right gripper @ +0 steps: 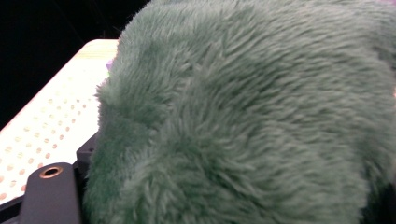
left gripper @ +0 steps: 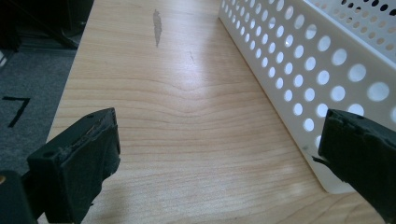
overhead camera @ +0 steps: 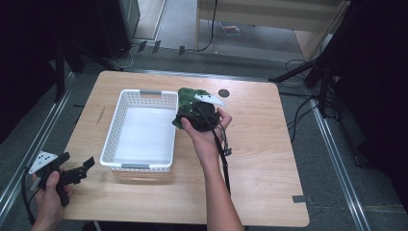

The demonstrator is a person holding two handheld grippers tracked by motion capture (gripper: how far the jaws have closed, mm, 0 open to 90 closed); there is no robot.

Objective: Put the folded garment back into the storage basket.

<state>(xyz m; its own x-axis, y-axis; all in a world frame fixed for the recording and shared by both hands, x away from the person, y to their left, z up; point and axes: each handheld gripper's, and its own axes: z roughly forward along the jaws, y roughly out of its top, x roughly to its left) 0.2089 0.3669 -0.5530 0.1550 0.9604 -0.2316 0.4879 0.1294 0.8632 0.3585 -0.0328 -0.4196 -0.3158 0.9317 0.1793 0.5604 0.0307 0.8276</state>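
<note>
While the right tool (overhead camera: 192, 115) is gripping a green plush toy (overhead camera: 188, 103), its jaws pinched nearly together on the fur, the toy is hanging just beside the right rim of the white perforated basket (overhead camera: 111, 139), lifted off the worktop (overhead camera: 250, 159) and apparently being carried toward the basket's open inside. Seen in the right gripper view, the green pile (right gripper: 252, 116) is crowding in right against the camera, which suggests the grip is sitting deep in the soft body rather than on an edge, a sensible hold for something that squashes. Meanwhile the left tool (overhead camera: 79, 168) is waiting at the near left corner of the worktop with its jaws standing wide and nothing between them; in the left gripper view the black pads (left gripper: 79, 163) are framing bare wood beside the basket wall (left gripper: 299, 70), likely parked there so as to be leaving the way free. Underneath, the worktop is showing as pale wood grain with rounded corners, a small dark disc (overhead camera: 223, 93) lying near its far edge, and grey flooring, dark stands and loose cables are surrounding it.
</note>
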